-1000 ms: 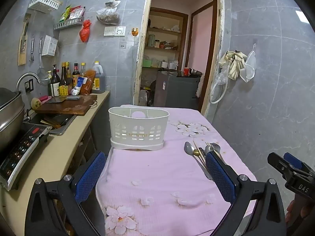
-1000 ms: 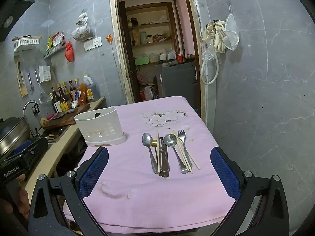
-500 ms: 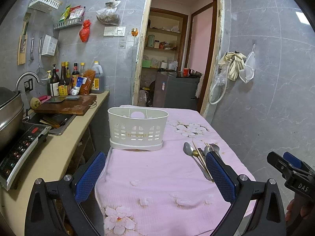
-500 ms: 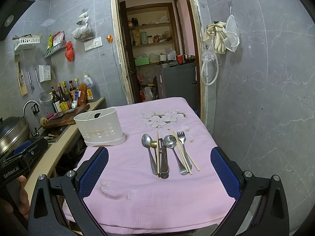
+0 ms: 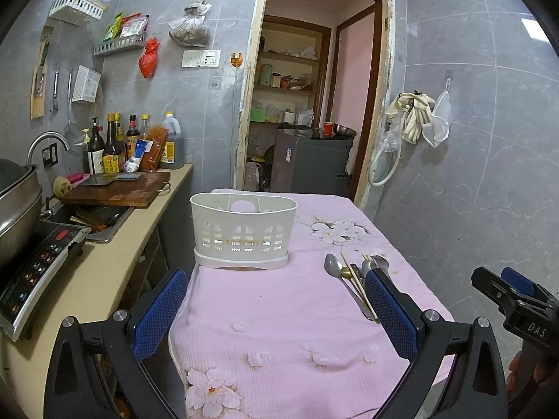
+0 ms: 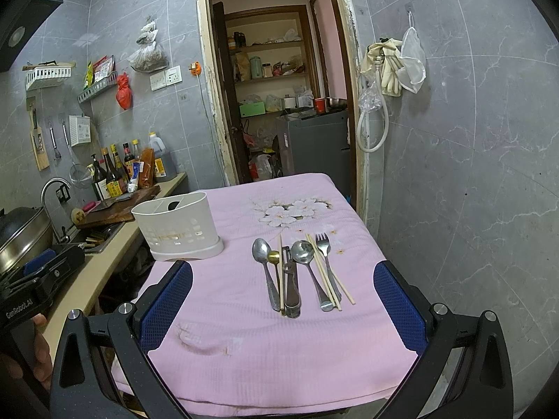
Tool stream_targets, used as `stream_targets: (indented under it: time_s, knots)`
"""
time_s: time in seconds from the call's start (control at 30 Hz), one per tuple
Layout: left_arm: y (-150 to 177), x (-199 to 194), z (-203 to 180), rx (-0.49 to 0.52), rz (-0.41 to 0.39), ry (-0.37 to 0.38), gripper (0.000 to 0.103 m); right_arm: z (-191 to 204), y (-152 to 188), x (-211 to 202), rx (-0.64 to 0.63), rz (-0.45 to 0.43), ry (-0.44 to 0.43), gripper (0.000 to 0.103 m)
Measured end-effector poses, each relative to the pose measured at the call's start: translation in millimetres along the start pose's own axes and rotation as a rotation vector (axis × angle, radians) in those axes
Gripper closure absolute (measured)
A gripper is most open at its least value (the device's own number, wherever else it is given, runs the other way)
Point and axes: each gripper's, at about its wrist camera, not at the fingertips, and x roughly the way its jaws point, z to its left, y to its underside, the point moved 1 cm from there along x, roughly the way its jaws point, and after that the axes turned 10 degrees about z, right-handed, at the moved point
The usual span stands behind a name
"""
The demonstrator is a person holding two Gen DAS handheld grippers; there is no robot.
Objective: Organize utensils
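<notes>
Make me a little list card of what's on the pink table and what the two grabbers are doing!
table cover: pink flowered cloth
holder: white utensil basket, upright, looks empty, at the cloth's left side
utensils: two spoons, small gold spoon, fork, chopsticks, peeler-like tool, lying side by side right of the basket
left gripper: open, holding nothing
right gripper: open, holding nothing, utensils ahead of it

1. Left gripper (image 5: 276,310): jaws spread wide, blue pads (image 5: 159,309) facing each other, nothing between them.
2. Right gripper (image 6: 283,305): jaws spread wide too, nothing held, pointing forward and slightly down.
3. Both held level, side by side, well apart.
</notes>
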Motion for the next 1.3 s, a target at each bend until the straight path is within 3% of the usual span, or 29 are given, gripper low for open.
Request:
stream_targets:
  time_s: [1.3]
  knots:
    - [-4.9, -6.7, -3.9, 0.003, -0.005, 0.002, 0.001, 1.0, -1.9, -0.6, -0.005, 0.002, -0.005, 0.001]
